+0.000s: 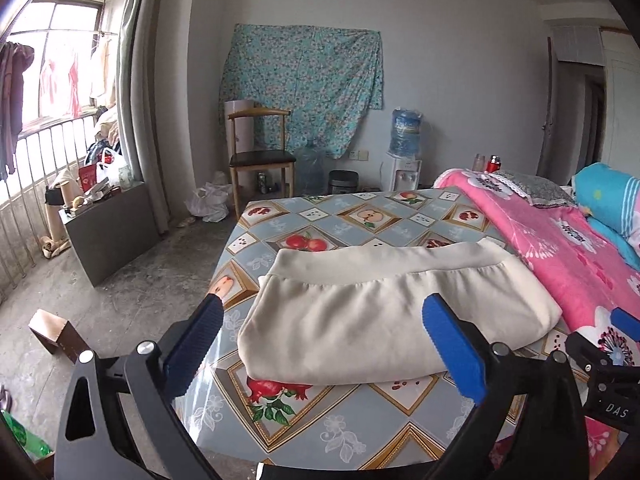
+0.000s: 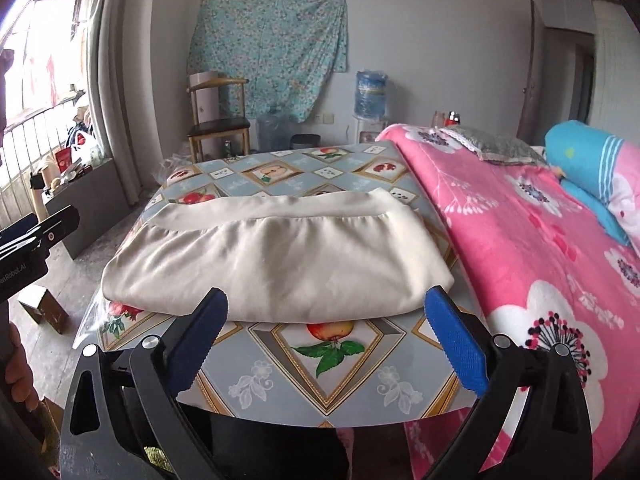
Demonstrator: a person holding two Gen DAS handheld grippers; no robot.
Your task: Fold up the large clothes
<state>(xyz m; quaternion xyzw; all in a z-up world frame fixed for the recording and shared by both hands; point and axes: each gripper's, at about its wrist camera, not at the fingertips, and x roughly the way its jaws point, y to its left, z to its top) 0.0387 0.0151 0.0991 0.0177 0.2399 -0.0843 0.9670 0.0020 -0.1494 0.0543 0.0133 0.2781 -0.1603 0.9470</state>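
A cream garment [image 1: 384, 312] lies folded into a flat rectangle on the fruit-patterned tablecloth [image 1: 328, 420], waistband edge on the far side. It also shows in the right wrist view [image 2: 276, 256]. My left gripper [image 1: 324, 320] is open and empty, held just in front of the garment's near edge, above the table. My right gripper [image 2: 326, 312] is open and empty, also just short of the near edge. The right gripper's body shows at the right edge of the left wrist view [image 1: 608, 364].
A pink floral quilt [image 2: 540, 248] covers the bed to the right, touching the table. A blue rolled blanket [image 2: 592, 168] lies on it. A wooden chair [image 1: 260, 152], water bottles [image 1: 406, 132] and a dark box [image 1: 112, 232] stand on the far floor.
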